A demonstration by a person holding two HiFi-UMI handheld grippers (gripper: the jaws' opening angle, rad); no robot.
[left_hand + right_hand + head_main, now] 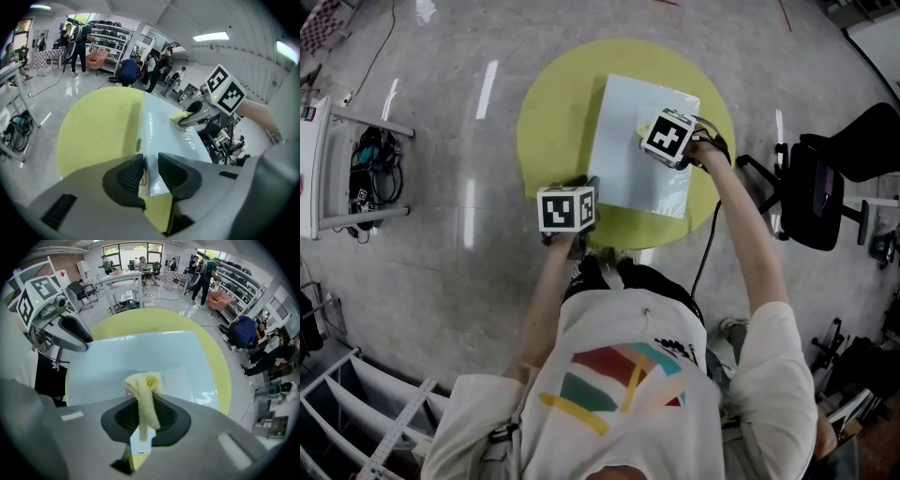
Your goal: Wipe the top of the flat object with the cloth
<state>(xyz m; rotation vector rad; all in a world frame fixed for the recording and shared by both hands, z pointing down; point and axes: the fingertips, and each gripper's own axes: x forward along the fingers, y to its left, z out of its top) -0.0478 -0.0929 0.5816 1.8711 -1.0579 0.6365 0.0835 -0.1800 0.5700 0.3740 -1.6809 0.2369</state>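
1. The flat pale-blue rectangular board lies mid-table on the round yellow-green table.
2. My right gripper, clamped on the soft yellow cloth, presses it near the board's far right corner (mid-wipe, I judge).
3. My left gripper, jaws slightly apart, rests on the board's corner by the table's near edge.
4. Next: sweep the cloth across the rest of the top.

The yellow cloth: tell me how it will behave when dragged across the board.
The cloth is probably floppy and light: it crumples in folds between the jaws. It will likely bunch rather than lie flat, and slide easily, since the board looks glossy.
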